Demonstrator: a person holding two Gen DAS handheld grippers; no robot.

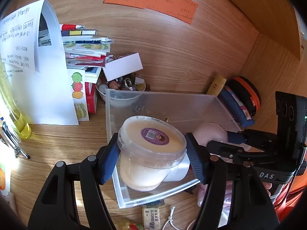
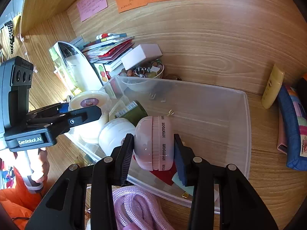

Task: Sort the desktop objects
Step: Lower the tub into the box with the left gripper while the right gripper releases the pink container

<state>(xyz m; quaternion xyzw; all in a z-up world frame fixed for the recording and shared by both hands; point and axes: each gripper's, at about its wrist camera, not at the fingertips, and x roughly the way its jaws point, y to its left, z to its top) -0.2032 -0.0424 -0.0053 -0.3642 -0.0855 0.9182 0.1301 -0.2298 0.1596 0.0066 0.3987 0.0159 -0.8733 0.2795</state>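
While over one clear bin (image 2: pixel 220 103) | left gripper (image 1: pixel 151 155) clamps one lidded tub (image 1: pixel 151 140) | right gripper (image 2: pixel 153 153) clamps one pink case (image 2: pixel 153 143)

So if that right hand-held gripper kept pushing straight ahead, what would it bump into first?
Probably the clear plastic bin: the right hand-held gripper, shut on the pink round case, points across its bare floor toward the far wall. Depth is uncertain.
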